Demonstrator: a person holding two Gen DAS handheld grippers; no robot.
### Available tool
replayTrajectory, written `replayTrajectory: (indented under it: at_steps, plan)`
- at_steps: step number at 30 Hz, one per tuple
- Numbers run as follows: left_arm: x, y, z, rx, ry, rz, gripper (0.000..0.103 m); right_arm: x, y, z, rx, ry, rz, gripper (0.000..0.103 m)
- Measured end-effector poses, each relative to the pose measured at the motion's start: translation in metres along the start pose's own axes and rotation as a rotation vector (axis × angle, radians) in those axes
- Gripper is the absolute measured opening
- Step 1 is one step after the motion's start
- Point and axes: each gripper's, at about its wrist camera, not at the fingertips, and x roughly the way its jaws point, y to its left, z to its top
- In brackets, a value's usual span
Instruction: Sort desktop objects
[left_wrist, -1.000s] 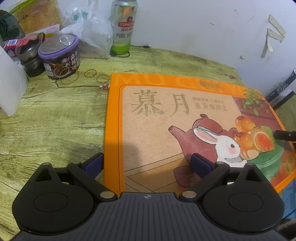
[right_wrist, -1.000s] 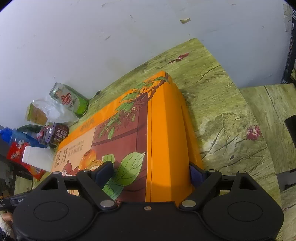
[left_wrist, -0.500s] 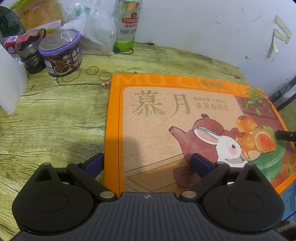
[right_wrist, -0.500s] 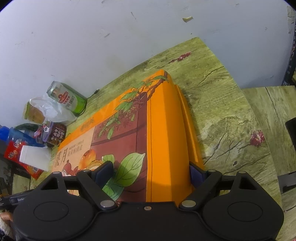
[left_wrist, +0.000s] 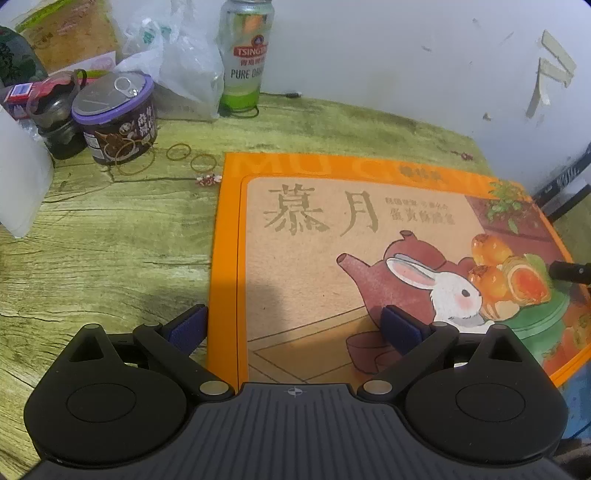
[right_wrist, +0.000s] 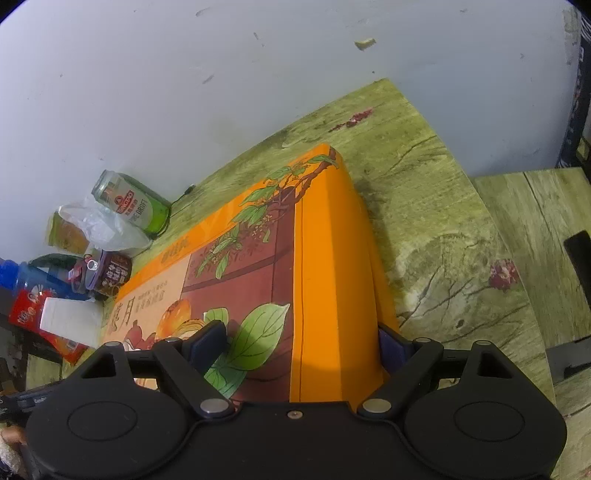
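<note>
Sorting barely begun: both grippers, left (left_wrist: 295, 328) and right (right_wrist: 301, 345), jaws spread, straddling orange box (left_wrist: 369, 236) edges; clutter sitting at ten o'clock on bench (left_wrist: 110, 240).

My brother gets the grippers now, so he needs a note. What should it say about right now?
Left gripper: open, straddling the box's left edge, holding nothing.
Right gripper: open, straddling the box's right edge.
Things: the box lies on the table. The can, tub, bag and rubber bands crowd the far left corner.
Done: nothing visibly sorted.
Left: everything.
</note>
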Motion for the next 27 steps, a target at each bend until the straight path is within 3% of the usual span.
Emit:
replayTrajectory:
  at_steps: [27]
  plan:
    - [0.0084, 0.0014, -0.0039, -0.002, 0.041, 0.017, 0.099, 0.0033, 0.0026, -0.0022, -0.001, 0.045, -0.024, 0.084]
